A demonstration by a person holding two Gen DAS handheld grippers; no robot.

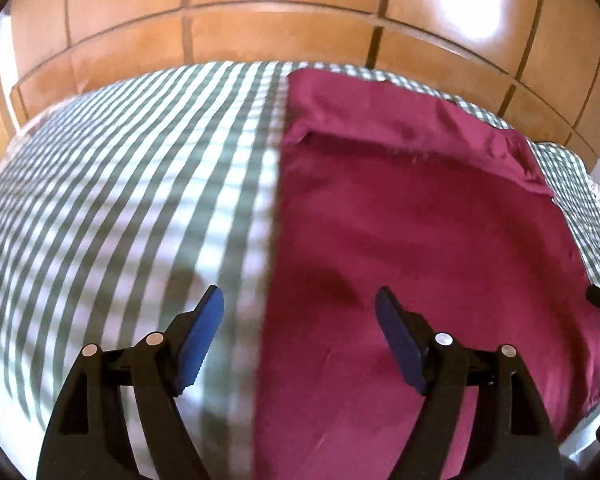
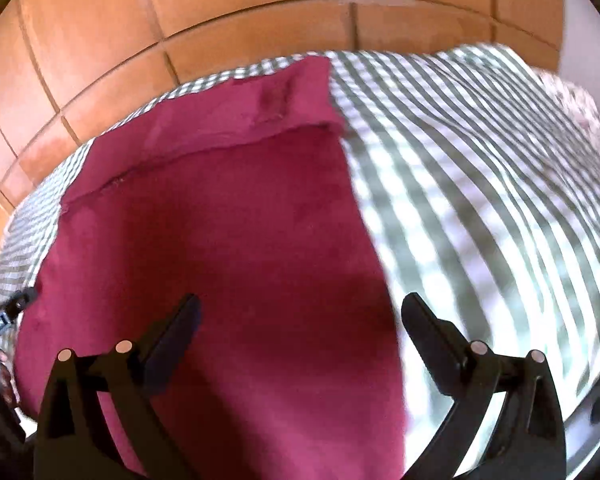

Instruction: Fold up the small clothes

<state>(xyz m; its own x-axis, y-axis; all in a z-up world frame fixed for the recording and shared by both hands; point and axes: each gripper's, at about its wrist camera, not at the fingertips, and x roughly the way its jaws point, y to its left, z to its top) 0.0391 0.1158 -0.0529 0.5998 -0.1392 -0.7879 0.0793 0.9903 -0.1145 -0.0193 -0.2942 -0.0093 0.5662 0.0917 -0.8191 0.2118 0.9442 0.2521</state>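
Hovering nearest the lens in the left wrist view, the left gripper (image 1: pixel 300 300) is standing wide open with nothing between its blue pads (image 1: pixel 204 336). Its left finger is hanging over the green-and-white checked bedspread (image 1: pixel 120 200), its right finger over the maroon cloth (image 1: pixel 420 240), and the cloth's long left edge is running up between them. No pad is touching fabric.

In the right wrist view the right gripper (image 2: pixel 300 312) is likewise hanging with its jaws spread very wide and empty. Its left finger is sitting above the maroon cloth (image 2: pixel 220 240), its right finger above the checked bedspread (image 2: pixel 480 200), with the cloth's right edge passing between. At the left rim of this view a black piece of the other gripper is showing; motion blur is smearing the checks.

Further out, the maroon cloth is lying flat on the bedspread, spread as a broad rectangle. Its far end is lying doubled back toward the camera as a band, with a raw, slightly frayed edge crossing the cloth's width.

Beyond the bed, orange-brown wooden wardrobe panels (image 1: pixel 260 20) are filling the background, with bright glare patches reflecting on them.
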